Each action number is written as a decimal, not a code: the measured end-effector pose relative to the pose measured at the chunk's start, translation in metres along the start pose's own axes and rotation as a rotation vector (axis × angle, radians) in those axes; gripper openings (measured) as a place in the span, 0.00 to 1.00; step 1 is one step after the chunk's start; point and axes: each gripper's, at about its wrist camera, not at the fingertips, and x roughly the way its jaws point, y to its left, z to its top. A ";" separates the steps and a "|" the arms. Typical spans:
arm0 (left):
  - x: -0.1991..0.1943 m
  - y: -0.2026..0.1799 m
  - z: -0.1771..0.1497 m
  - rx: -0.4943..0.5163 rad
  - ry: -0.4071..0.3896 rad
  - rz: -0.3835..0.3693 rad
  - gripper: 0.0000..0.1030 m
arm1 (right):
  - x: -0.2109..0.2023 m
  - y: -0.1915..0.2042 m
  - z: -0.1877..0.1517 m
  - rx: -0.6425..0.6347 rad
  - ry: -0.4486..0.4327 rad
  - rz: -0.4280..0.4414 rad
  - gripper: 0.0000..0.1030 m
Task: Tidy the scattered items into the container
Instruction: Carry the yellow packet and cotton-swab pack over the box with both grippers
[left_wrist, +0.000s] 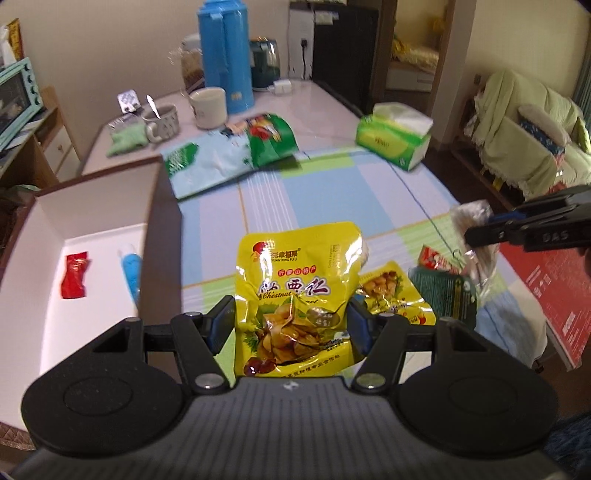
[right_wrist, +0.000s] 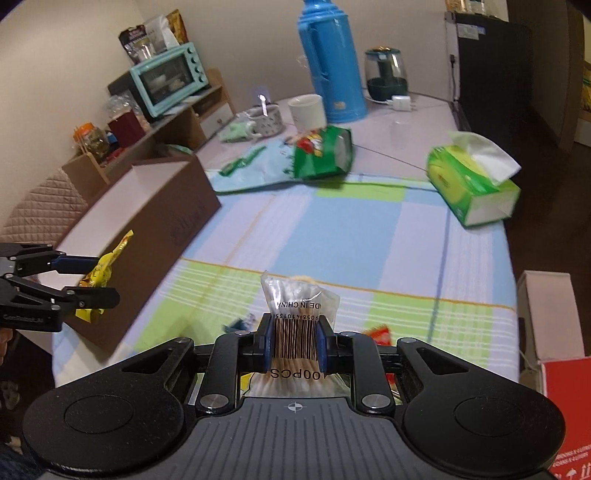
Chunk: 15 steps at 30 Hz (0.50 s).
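Risk first: both grippers hold slippery film packs, and either could slide free on the way to the box. The left gripper (left_wrist: 291, 325) is closed on a yellow chestnut kernel pouch (left_wrist: 295, 291), its blue pads pinching the pouch's crinkled sides at lower centre of the left wrist view; a loose pinch there could let it fall short of the white-lined cardboard box (left_wrist: 96, 236) at left. That box already holds a red candy wrapper (left_wrist: 75, 275) and a blue tube (left_wrist: 131, 271). The right gripper (right_wrist: 294, 341) is clamped on a clear bag of cotton swabs (right_wrist: 295, 314) at lower centre of its own view; both arms heading for the box at once could collide.

Readable print: "Chestnut" and "YUAN XING FU LI" on the pouch; "100PCS", partly reading "DE IN CHINA", and a barcode on the swab bag. More snack packets (left_wrist: 395, 291) lie on the checked tablecloth (left_wrist: 332, 192).
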 end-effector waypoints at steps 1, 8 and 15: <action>-0.007 0.004 0.000 -0.003 -0.009 0.003 0.57 | 0.000 0.005 0.002 -0.004 -0.006 0.007 0.21; -0.051 0.042 -0.004 -0.029 -0.061 0.044 0.57 | 0.006 0.043 0.024 -0.024 -0.048 0.072 0.21; -0.074 0.095 -0.008 -0.034 -0.077 0.131 0.57 | 0.018 0.096 0.056 -0.066 -0.091 0.176 0.21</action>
